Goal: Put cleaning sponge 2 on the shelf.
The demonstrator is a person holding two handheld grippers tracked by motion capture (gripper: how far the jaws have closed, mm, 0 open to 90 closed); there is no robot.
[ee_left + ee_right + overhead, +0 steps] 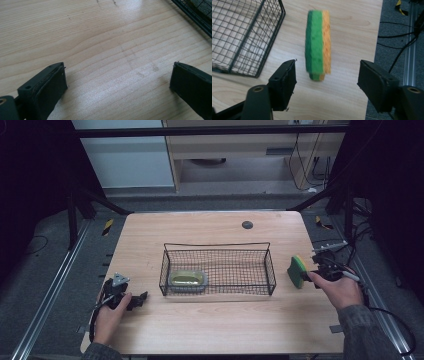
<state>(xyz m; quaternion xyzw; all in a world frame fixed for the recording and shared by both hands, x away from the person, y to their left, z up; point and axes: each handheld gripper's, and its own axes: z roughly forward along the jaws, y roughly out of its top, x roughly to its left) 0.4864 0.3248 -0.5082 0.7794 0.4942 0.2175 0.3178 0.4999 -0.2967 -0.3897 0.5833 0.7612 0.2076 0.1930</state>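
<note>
A green and yellow sponge (298,271) stands on edge near the table's right edge, right of the wire basket (270,270). In the right gripper view the sponge (317,45) is blurred and sits between and just ahead of the two jaws, with a clear gap on each side. My right gripper (313,273) (327,61) is open around it, pads not touching. My left gripper (140,299) (118,64) rests low at the table's front left, open, with bare wood between its jaws.
Inside the black wire basket lies a grey oval dish with a yellow-green top (187,280), at its left end. The basket's corner (197,15) lies just ahead of the left gripper. A dark round disc (247,224) sits at the back. Cables (402,37) run off the right edge.
</note>
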